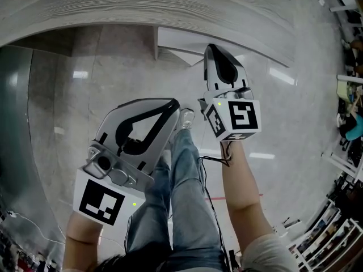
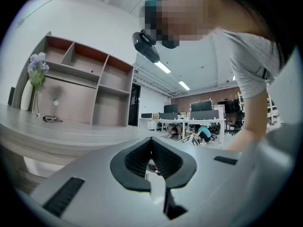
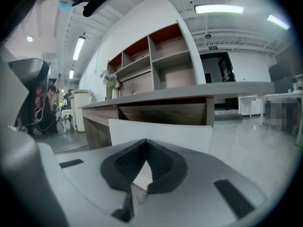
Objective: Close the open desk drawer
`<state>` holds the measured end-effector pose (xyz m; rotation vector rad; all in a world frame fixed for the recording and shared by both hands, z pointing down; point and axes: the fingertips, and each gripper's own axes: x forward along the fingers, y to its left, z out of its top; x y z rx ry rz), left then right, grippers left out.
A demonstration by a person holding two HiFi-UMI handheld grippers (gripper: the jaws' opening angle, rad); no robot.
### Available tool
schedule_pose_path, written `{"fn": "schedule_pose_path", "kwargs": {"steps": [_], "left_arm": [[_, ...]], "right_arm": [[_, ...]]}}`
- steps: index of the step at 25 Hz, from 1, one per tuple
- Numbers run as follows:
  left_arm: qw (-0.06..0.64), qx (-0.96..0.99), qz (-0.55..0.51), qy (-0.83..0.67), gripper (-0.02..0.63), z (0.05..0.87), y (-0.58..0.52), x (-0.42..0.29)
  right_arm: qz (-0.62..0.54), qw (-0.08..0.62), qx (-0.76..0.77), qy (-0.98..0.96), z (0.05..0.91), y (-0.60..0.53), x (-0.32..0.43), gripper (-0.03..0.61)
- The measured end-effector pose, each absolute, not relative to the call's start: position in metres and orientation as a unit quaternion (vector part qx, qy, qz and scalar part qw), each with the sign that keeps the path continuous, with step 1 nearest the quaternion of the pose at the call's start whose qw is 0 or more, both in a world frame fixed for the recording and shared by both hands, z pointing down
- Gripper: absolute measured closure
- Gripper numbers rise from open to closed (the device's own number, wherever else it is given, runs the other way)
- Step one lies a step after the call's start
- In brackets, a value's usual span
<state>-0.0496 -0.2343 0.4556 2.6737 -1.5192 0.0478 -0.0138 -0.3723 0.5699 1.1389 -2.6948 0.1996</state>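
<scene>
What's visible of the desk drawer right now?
The drawer shows a plain white, flat front panel that looks smooth, with no handle in sight. It stands pulled out from the wood-grain desk, with the wood-lined recess showing above its top edge. It sits level. The right hand-held gripper, jaws together, points at the front from close by; whether they touch cannot be told. The drawer's inside is hidden.

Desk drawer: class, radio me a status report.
Left hand-held gripper shut, empty. Right hand-held gripper shut, empty, facing drawer front. Drawer open. Nothing seen blocking it.
</scene>
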Motion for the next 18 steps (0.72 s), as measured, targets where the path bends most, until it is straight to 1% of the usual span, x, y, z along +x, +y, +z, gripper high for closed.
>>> {"fn": "schedule_pose_path", "kwargs": {"steps": [18], "left_arm": [[0.03,0.877,0.035,-0.478,0.603,0.458,-0.255,-0.047]], "right_arm": [[0.059,0.111,0.366,-0.922,0.573,-0.369,-0.023,0.571]]}}
